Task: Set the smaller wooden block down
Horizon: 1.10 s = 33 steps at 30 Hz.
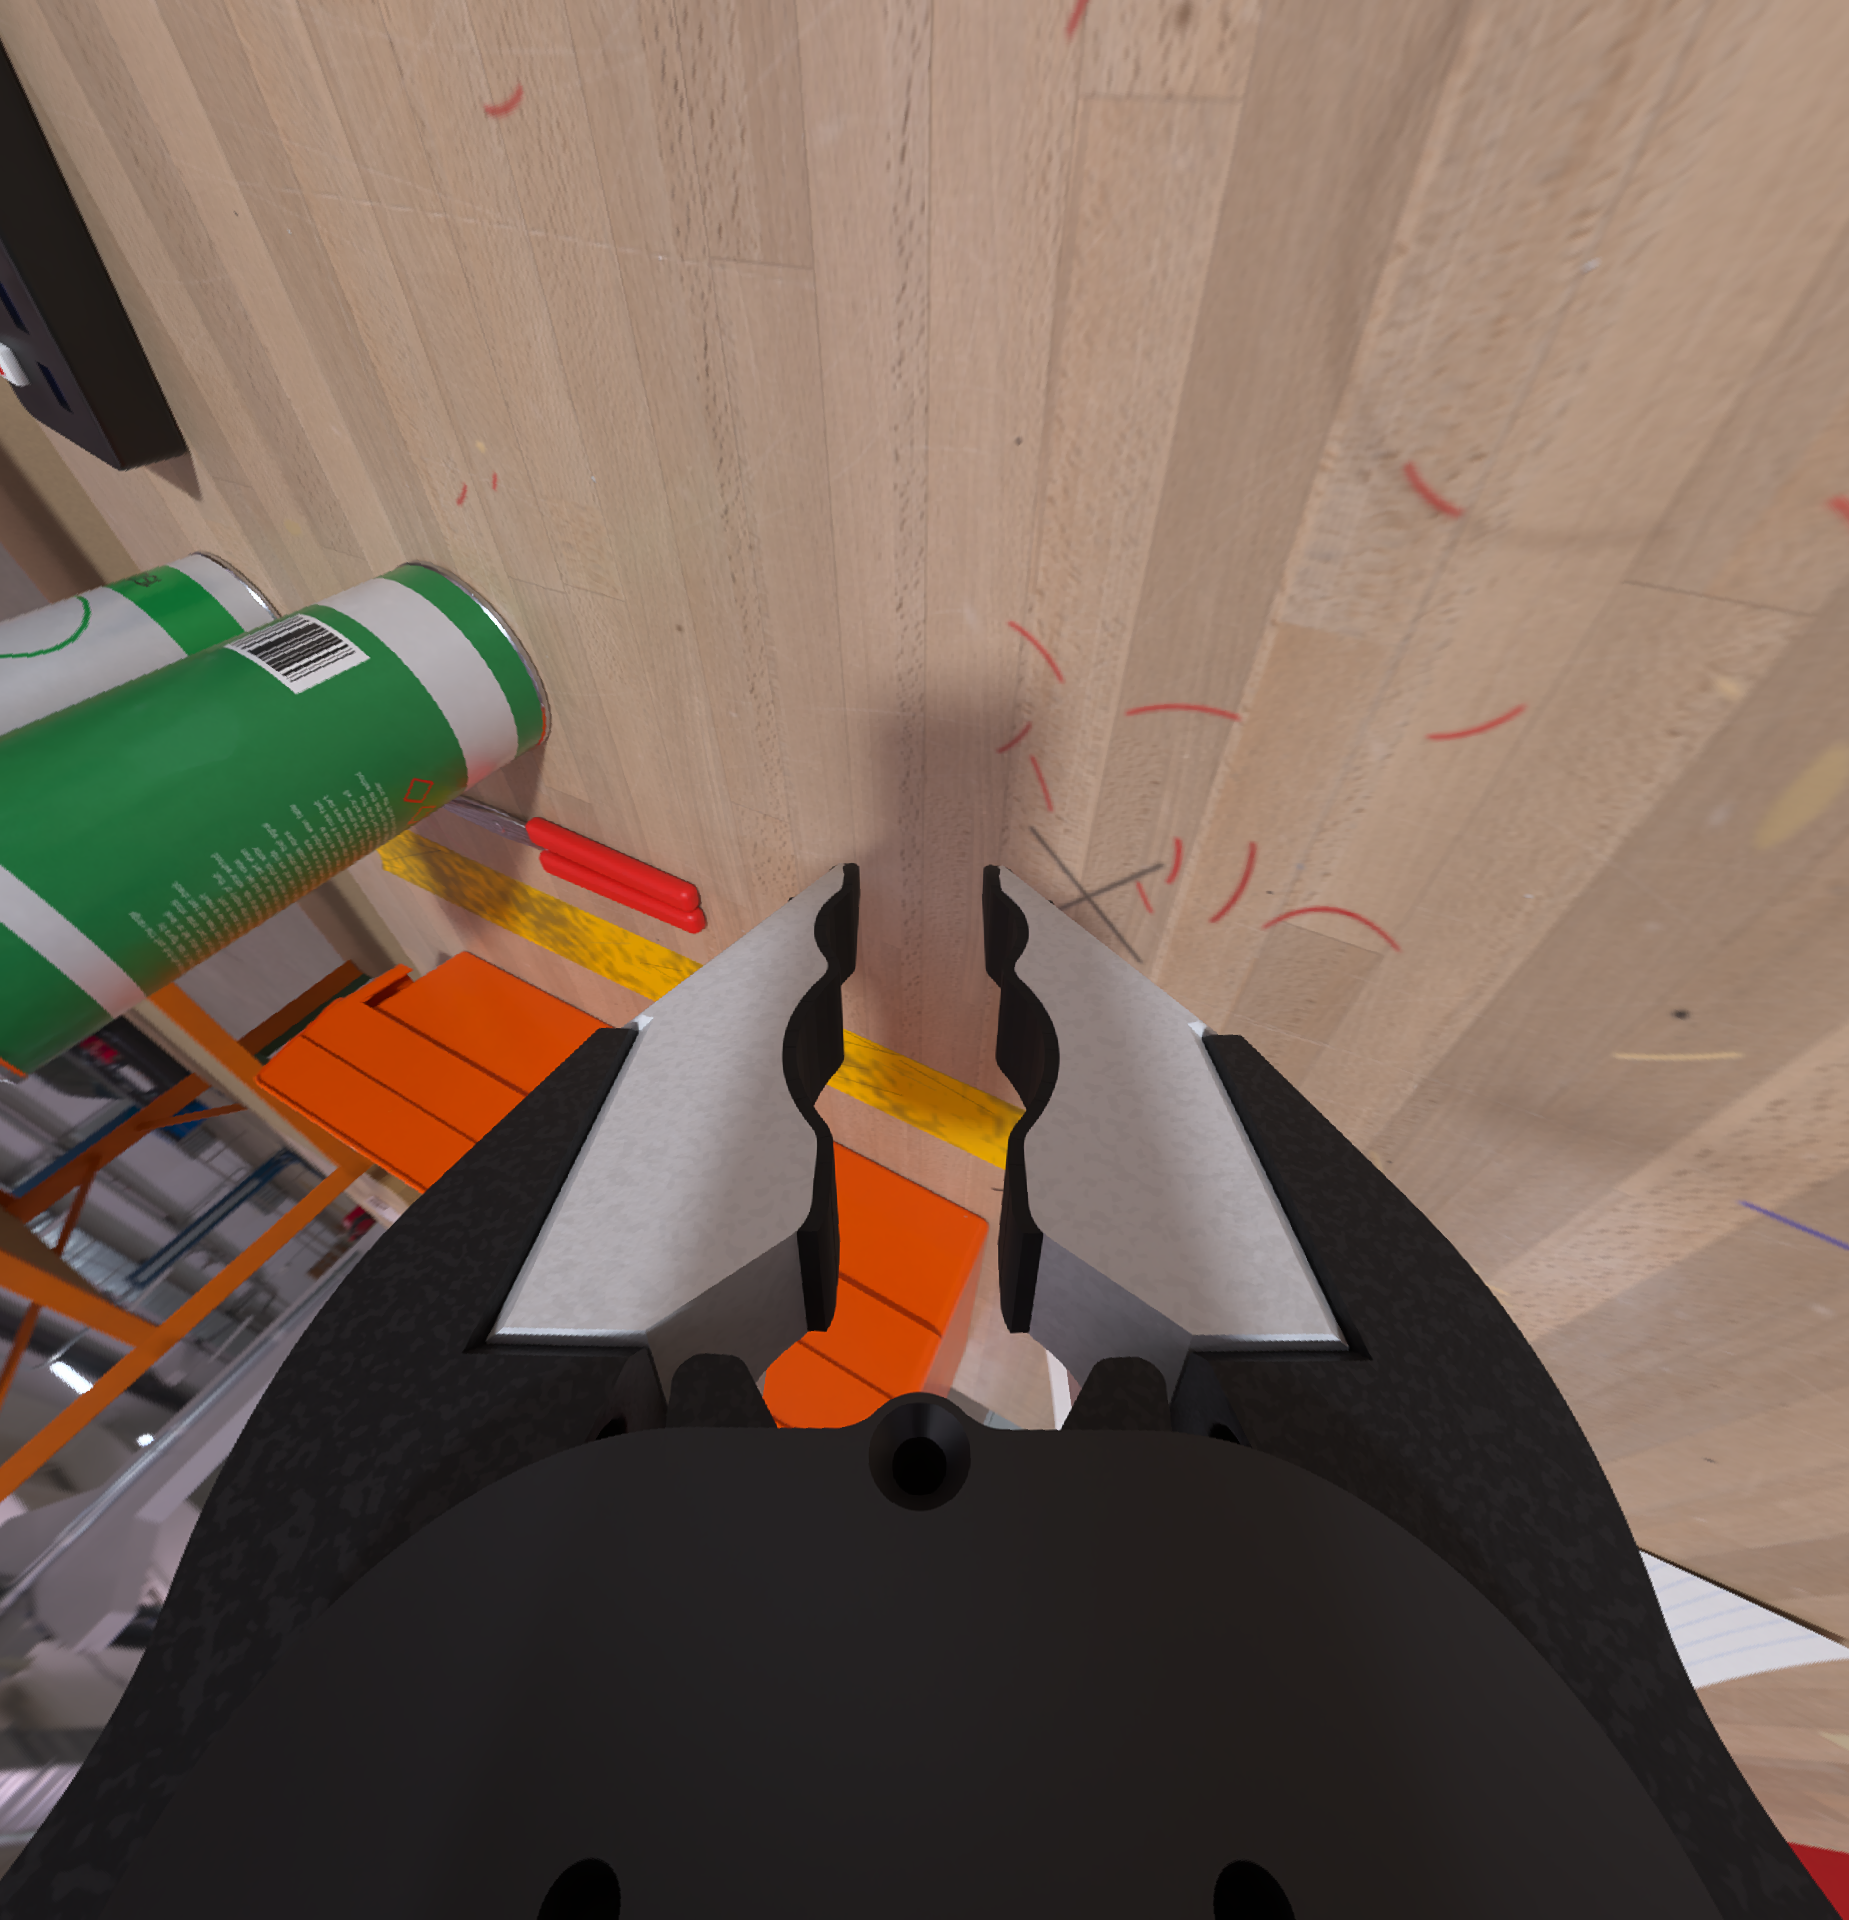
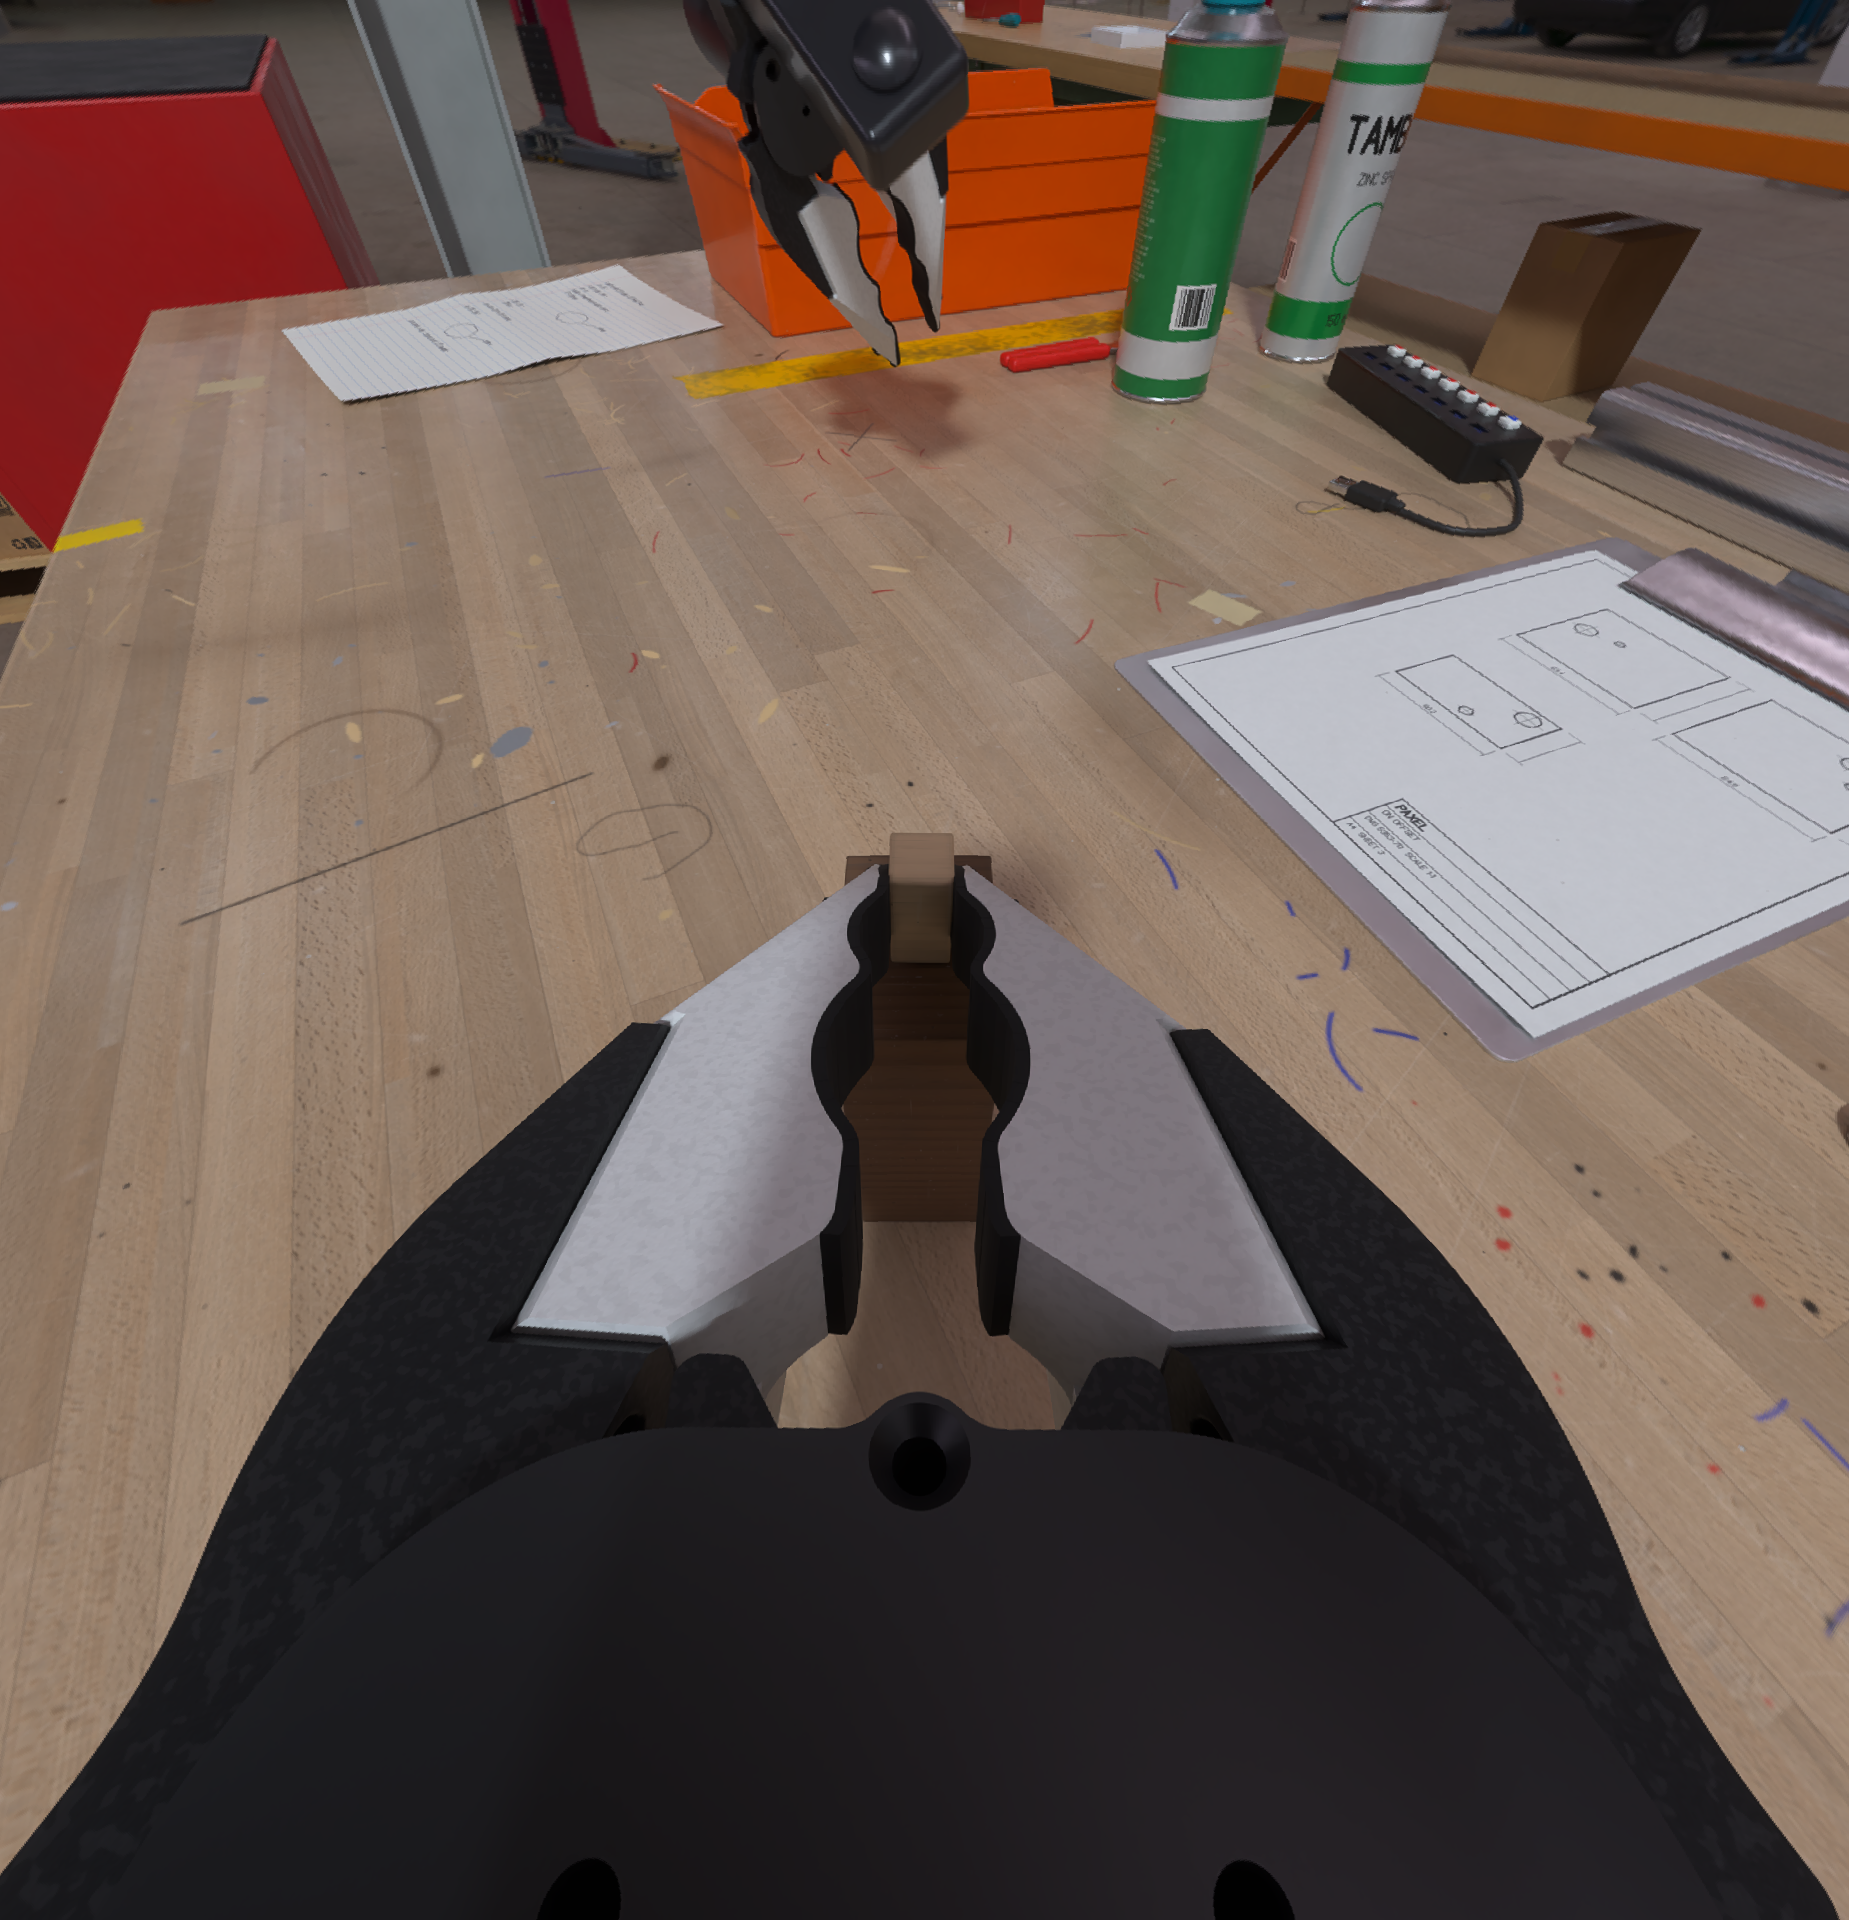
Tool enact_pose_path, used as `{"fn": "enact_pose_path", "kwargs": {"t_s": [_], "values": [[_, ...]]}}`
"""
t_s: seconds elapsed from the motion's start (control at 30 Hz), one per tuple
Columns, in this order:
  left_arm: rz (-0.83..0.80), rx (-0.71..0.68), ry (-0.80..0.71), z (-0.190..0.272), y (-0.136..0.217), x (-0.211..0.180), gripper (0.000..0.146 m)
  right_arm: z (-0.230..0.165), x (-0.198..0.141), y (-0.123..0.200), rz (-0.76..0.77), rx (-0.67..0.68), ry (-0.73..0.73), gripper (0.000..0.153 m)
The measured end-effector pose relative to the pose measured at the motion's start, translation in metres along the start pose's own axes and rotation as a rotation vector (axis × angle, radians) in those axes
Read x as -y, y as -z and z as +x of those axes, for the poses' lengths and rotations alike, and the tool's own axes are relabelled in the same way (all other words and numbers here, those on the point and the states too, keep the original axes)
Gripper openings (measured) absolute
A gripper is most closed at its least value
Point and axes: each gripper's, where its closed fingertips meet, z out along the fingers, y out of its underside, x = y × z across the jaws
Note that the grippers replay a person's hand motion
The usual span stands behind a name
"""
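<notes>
Two grippers were in view: the right gripper (image 2: 920, 883) at the frame's centre and the left gripper (image 2: 904, 322) at upper centre. Two wooden blocks sat between the right gripper's fingers, a pale smaller block (image 2: 920, 899) and a darker larger block (image 2: 920, 1101). Two spray cans stood at upper right, a green can (image 2: 1190, 208) and a white can (image 2: 1346, 187). There was one orange bin (image 2: 1013, 197), one clipboard (image 2: 1522, 790), one lined sheet (image 2: 494, 327), one black power strip (image 2: 1434, 410) and one red-handled tool (image 2: 1060, 355).

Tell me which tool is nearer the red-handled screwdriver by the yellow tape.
Left. The left tool hangs open just beside the red-handled screwdriver, near the yellow tape. The right tool is far across the bench, gripping the smaller wooden block.
</notes>
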Motion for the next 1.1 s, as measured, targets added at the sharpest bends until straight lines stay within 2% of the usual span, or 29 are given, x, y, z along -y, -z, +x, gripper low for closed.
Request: {"fn": "enact_pose_path", "kwargs": {"t_s": [0.2,0.33,0.43,0.47,0.77,0.97,1.1], "values": [[0.13,-0.047,0.092,0.009,0.028,0.014,0.026,-0.001,-0.001,-0.001,-0.007,0.002,0.004,0.01],[0.21,-0.104,0.219,0.01,0.032,0.027,0.036,-0.001,-0.001,-0.001,-0.008,0.003,0.006,0.01],[0.283,-0.157,0.311,0.01,0.035,0.039,0.038,-0.001,-0.001,-0.001,-0.007,0.002,0.008,0.011],[0.283,-0.185,0.338,0.011,0.033,0.042,0.039,-0.001,-0.001,-0.001,-0.007,0.002,0.008,0.011],[0.24,-0.15,0.523,-0.004,0.002,0.054,0.045,-0.001,-0.001,-0.001,-0.005,0.005,0.009,0.011],[0.236,-0.173,0.676,-0.012,-0.014,0.052,0.041,-0.001,0.0,-0.001,-0.004,0.006,0.008,0.011],[0.215,-0.186,0.751,-0.01,-0.021,0.045,0.054,-0.001,0.0,-0.001,-0.004,0.007,0.007,0.011]]}}
